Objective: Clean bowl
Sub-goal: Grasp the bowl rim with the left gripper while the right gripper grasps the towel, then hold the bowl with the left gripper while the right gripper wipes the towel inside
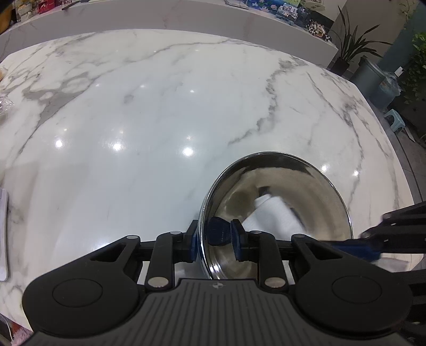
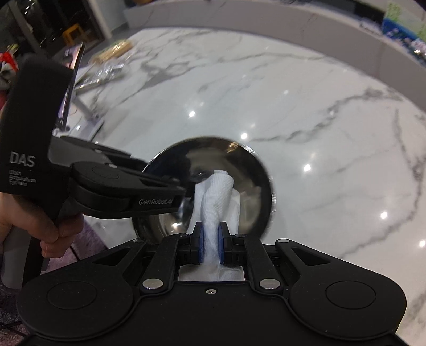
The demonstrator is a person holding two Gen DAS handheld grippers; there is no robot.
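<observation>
A shiny steel bowl (image 1: 279, 191) stands tilted on the marble table, seen in both views (image 2: 247, 170). My left gripper (image 1: 217, 239) is shut on the bowl's near rim, one blue pad outside the wall and one inside. My right gripper (image 2: 211, 243) is shut on a folded white paper towel (image 2: 215, 197). The towel's free end reaches into the bowl and lies against its inner wall. In the left wrist view the towel (image 1: 274, 210) shows blurred inside the bowl, and the right gripper's black body (image 1: 394, 231) enters from the right edge.
The marble table (image 1: 159, 119) stretches far and left of the bowl. A raised ledge (image 1: 186, 16) with small items runs along its back. Crinkled wrappers and a stand (image 2: 106, 71) lie at the far left. A hand (image 2: 40, 226) holds the left gripper's handle.
</observation>
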